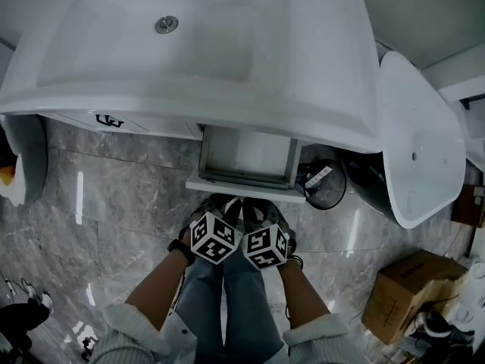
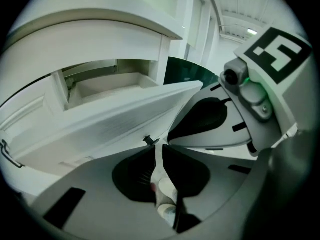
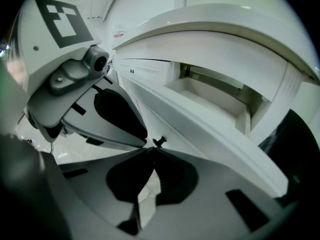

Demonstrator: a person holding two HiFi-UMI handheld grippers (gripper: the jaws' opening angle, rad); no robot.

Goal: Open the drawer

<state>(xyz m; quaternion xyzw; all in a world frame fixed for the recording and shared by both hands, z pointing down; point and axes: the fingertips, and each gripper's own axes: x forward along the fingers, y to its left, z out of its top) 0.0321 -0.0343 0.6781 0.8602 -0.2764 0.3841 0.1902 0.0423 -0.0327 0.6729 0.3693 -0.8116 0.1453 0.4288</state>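
Observation:
The white drawer (image 1: 246,158) under the basin stands pulled out and looks bare inside, its front panel (image 1: 244,187) toward me. A small black knob (image 2: 150,140) sticks out of that panel. My left gripper (image 2: 159,145) sits just short of the knob, its jaws a narrow slit apart with nothing between them. My right gripper (image 3: 154,149) is pressed alongside it, fingertips touching, with the knob (image 3: 159,142) just beyond them. In the head view both grippers (image 1: 222,205) (image 1: 261,209) hang side by side in front of the panel.
The white basin (image 1: 189,44) overhangs the drawer. A black wire wastebasket (image 1: 322,184) stands right of the drawer, beside a large white oval fixture (image 1: 417,142). A cardboard box (image 1: 409,287) is on the marble floor at the right. The person's legs (image 1: 227,294) are below the grippers.

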